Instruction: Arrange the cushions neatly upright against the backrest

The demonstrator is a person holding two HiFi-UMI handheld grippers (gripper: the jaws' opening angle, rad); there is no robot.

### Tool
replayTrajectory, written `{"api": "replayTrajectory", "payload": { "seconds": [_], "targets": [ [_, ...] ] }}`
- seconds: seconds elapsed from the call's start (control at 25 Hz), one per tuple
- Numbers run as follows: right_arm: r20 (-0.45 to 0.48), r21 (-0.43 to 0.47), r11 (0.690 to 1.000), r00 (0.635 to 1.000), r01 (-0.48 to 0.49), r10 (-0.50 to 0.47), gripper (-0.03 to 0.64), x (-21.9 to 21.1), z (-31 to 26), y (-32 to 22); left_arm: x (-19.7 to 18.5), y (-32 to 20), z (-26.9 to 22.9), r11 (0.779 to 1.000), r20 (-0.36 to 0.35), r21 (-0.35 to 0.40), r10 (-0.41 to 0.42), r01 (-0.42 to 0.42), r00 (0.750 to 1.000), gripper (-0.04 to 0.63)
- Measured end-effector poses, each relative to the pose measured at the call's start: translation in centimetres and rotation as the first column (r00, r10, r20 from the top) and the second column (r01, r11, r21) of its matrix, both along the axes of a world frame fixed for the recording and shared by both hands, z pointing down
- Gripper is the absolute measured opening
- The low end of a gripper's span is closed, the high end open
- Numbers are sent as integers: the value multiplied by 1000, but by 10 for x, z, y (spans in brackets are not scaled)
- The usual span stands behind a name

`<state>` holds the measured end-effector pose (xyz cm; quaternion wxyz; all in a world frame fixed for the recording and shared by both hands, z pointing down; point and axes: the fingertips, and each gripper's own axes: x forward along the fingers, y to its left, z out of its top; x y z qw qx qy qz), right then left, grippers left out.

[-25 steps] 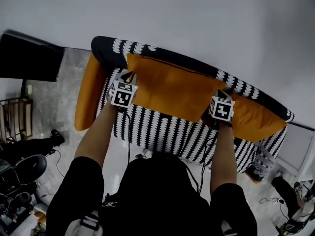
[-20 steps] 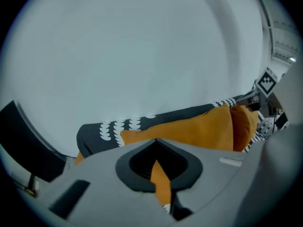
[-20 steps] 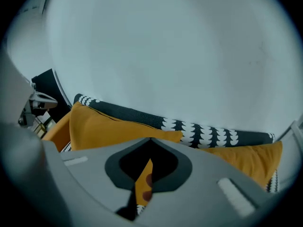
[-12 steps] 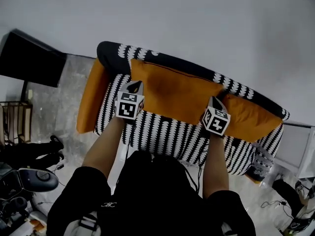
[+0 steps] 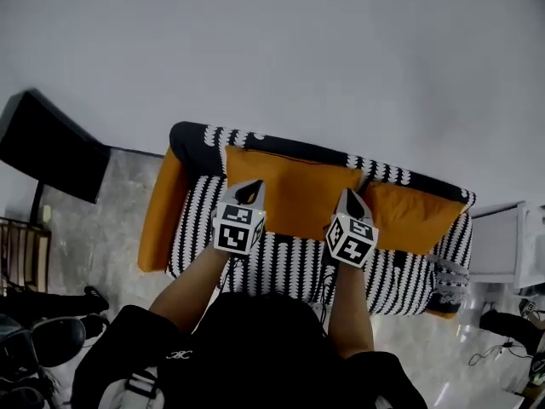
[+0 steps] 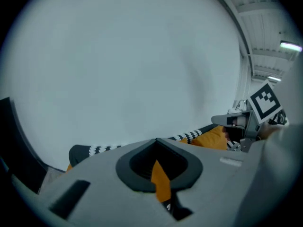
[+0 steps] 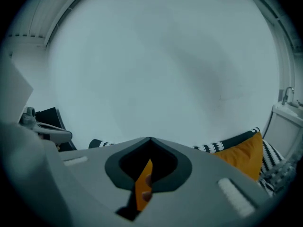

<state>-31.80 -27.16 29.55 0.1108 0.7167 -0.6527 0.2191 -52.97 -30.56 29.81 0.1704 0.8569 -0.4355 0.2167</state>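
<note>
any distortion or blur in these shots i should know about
Head view: fisheye bows the sofa backrest, light flat, no glare. Left gripper view: black round vignette, a ceiling light glaring at the right edge, the near left tongs soft around a sliver of the middle cushion. Right gripper view: same dark ring, dim bluish cast.

We note matt orange cloth on the cushion; sofa in black-and-white patterned fabric; left gripper and right gripper matt grey plastic; wall smooth, matt.
</note>
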Motion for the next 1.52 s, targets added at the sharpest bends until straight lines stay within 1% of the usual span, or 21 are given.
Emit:
{"api": "replayTrajectory", "payload": {
  "seconds": [0.16, 0.28, 0.44, 0.6, 0.72, 1.04, 1.24, 1.52],
  "targets": [
    [-14, 104, 995, 1000, -6, 8, 6, -26, -52, 19, 15, 14, -51, 995, -32, 80, 68, -65, 997, 9],
    [-13, 177, 984, 1000, -15, 17, 6, -32, -90, 31, 31, 24, -92, 981, -52, 165, 115, -105, 992, 9],
    [-36, 277, 960, 999, -29, 40, 6, -33, -139, 40, 45, 32, -133, 967, -104, 222, 147, -121, 984, 9],
    [-49, 344, 937, 996, -50, 71, 5, -29, -172, 44, 50, 31, -155, 952, -102, 276, 164, -131, 981, 9],
    [-72, 360, 932, 995, -39, 70, 5, -28, -179, 47, 54, 33, -165, 946, -106, 297, 169, -131, 980, 9],
    [-72, 368, 930, 997, -8, 37, 5, -42, -185, 45, 55, 38, -181, 928, -100, 341, 197, -152, 975, 9],
    [-77, 346, 938, 997, 6, 22, 5, -48, -177, 44, 57, 40, -177, 927, -91, 340, 203, -161, 975, 9],
    [-74, 322, 947, 997, 2, 23, 5, -52, -168, 46, 54, 41, -165, 932, -79, 321, 206, -170, 975, 8]
  ]
}}
